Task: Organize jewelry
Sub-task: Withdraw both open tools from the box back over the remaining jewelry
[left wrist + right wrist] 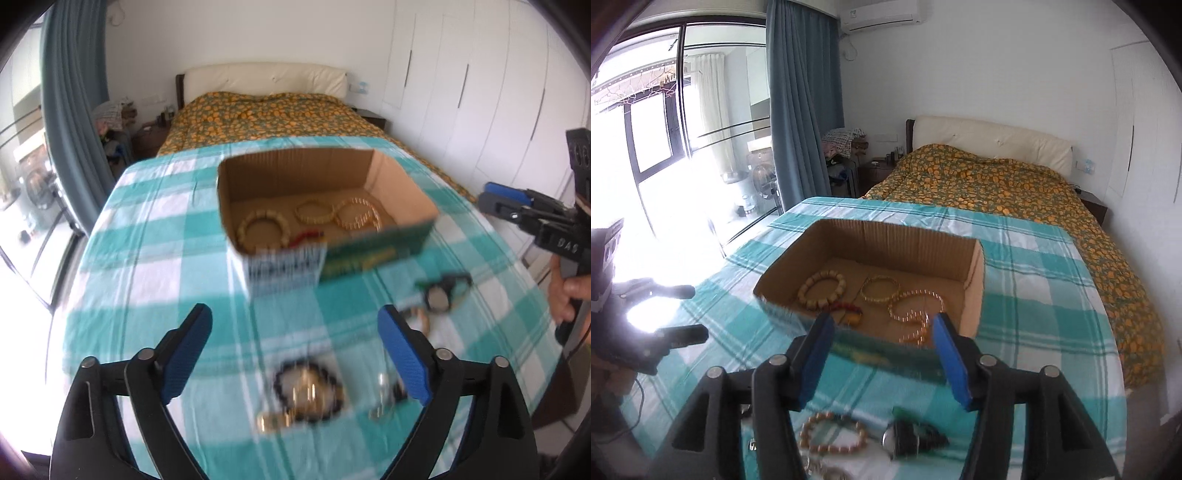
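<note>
A bed (pixel 1015 192) with an orange-and-green patterned cover is seen at the back of the room, and a table draped in a teal-and-white checked cloth (pixel 140 258) stands in front of it. On the cloth an open cardboard box (pixel 402 192) is set, its inside shown in both views. Four bracelets are laid on the box floor: a cream beaded bracelet (pixel 822 290) at the left, a red beaded piece (pixel 846 308) just beside it toward the near wall, a thin gold bracelet (pixel 881 290) in the middle, and a longer string of amber-gold beads (pixel 918 310) at the right. More jewelry is spread on the cloth in front of the box, outside it: a black beaded bracelet (pixel 314 384) overlapping a gold watch (pixel 275 421), a dark-strapped watch (pixel 439 293), and a tan wooden-bead bracelet (pixel 833 432); these are blurred in the left wrist view. The left gripper (pixel 295 350) is held above the loose jewelry with its blue-padded fingers wide apart and nothing between them. The right gripper (pixel 882 354) is held over the near edge of the box, its fingers likewise spread and empty.
</note>
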A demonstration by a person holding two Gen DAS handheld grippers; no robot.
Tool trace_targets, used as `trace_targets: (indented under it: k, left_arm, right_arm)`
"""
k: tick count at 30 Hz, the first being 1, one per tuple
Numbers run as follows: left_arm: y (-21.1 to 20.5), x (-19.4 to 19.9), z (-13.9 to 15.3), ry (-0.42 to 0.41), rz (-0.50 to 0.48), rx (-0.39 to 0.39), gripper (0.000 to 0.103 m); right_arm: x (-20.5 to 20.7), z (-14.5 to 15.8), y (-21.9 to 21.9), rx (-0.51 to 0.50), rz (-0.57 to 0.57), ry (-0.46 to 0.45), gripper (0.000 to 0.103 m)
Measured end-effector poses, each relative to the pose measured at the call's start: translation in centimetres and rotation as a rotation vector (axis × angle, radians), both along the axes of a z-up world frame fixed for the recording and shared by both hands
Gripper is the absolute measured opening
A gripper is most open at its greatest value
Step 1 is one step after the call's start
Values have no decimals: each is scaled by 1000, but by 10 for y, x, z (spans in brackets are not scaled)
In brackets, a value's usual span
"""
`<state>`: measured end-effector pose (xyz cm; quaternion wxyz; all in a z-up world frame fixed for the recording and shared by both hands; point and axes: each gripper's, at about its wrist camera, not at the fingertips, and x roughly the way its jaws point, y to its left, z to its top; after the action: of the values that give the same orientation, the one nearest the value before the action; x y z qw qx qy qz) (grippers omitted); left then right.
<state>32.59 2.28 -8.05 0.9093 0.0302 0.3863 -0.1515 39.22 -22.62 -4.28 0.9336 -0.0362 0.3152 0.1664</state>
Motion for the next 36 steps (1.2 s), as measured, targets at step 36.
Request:
trace_targets:
  k: [36]
  left_arm:
    - [30,-62,-118,112,214,82,103]
  right_arm:
    - [-98,-143,-92,-116,-316,227,72]
